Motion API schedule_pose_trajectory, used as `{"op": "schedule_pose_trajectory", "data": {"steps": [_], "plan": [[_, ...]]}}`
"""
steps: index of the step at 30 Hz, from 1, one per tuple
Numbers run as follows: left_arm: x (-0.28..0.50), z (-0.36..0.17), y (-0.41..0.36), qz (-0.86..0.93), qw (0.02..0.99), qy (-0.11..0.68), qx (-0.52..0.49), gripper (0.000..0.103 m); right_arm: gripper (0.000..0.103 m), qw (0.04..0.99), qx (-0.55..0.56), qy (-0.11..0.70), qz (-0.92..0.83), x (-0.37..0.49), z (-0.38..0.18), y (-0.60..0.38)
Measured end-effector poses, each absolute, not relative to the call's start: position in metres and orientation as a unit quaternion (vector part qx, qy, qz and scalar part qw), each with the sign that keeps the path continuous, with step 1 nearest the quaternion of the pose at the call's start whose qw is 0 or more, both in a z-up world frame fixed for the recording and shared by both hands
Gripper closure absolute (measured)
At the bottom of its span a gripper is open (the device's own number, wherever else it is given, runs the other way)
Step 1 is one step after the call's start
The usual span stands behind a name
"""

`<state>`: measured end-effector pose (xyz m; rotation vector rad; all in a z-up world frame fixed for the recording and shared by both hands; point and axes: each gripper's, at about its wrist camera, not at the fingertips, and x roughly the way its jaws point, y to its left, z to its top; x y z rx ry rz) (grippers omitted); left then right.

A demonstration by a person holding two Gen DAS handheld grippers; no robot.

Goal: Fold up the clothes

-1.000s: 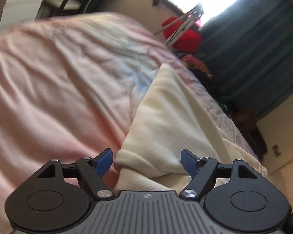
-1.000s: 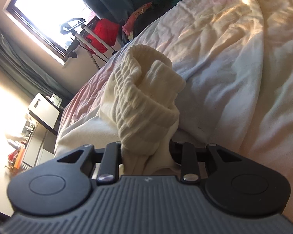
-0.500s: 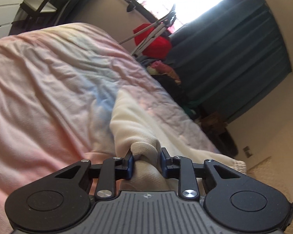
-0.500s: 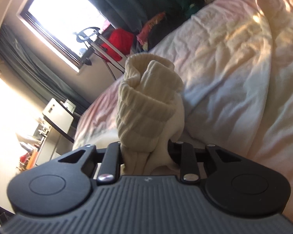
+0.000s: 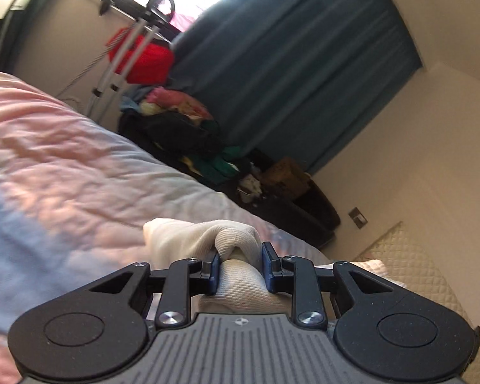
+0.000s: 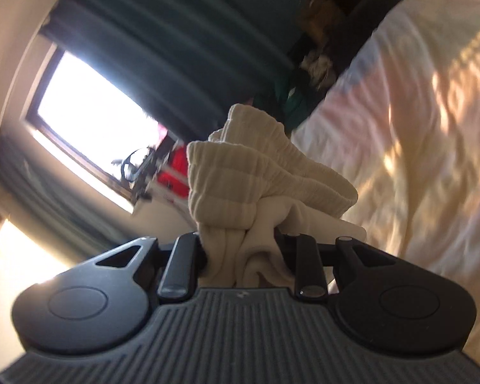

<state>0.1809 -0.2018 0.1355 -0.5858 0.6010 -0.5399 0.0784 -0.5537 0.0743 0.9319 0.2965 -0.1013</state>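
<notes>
A cream knitted garment (image 5: 208, 240) is held by both grippers above a pink and pale blue bedspread (image 5: 64, 166). My left gripper (image 5: 240, 267) is shut on a ribbed fold of the garment, which bulges between the blue pads. My right gripper (image 6: 240, 249) is shut on a bunched ribbed part of the same garment (image 6: 256, 176), which stands up in front of the camera. The rest of the garment is hidden below the grippers.
Teal curtains (image 5: 288, 80) hang by a bright window (image 6: 89, 112). A red bag on a metal stand (image 5: 144, 57) and a pile of dark and coloured clothes (image 5: 182, 128) lie beyond the bed. The bedspread also shows in the right wrist view (image 6: 416, 128).
My left gripper closed on the garment's fold and then rose, tilting up toward the curtains. My right gripper kept its hold and lifted and turned, so the window now fills its left side.
</notes>
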Motion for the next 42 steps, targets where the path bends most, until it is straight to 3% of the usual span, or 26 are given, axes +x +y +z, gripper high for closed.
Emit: {"op": "schedule_pose_trajectory", "data": {"steps": [6,10,16,24,28,32,35,37,42], "plan": [[0.287,0.153,-0.328,-0.282,0.872,0.317,-0.244,0.076,0.076,0.894,0.411,0.131,-0.119,0.123,0.114,-0.647],[0.341,0.125,-0.385,-0.302,0.872,0.326,-0.206,0.076,0.076,0.896,0.388,0.143,-0.16,0.164,0.106,-0.689],[0.394,0.046,-0.432,-0.331,0.865,0.338,-0.169,0.076,0.076,0.897,0.385,0.123,-0.181,0.188,0.038,-0.716],[0.373,-0.058,-0.402,-0.373,0.854,0.339,-0.131,0.074,0.075,0.877,0.429,0.088,-0.196,0.133,-0.085,-0.684],[0.351,-0.097,-0.393,-0.365,0.862,0.342,-0.081,0.063,0.069,0.852,0.462,0.116,-0.216,0.114,-0.145,-0.675],[0.341,-0.102,-0.393,-0.355,0.873,0.333,-0.039,0.056,0.064,0.839,0.488,0.114,-0.209,0.108,-0.163,-0.676],[0.336,-0.08,-0.391,-0.34,0.878,0.335,-0.016,0.042,0.064,0.82,0.507,0.155,-0.217,0.111,-0.146,-0.681],[0.329,-0.056,-0.386,-0.338,0.878,0.338,-0.018,0.023,0.064,0.808,0.509,0.186,-0.232,0.108,-0.129,-0.681],[0.286,0.012,-0.379,-0.326,0.895,0.304,0.004,0.015,0.064,0.819,0.46,0.204,-0.277,0.089,-0.064,-0.656]]}}
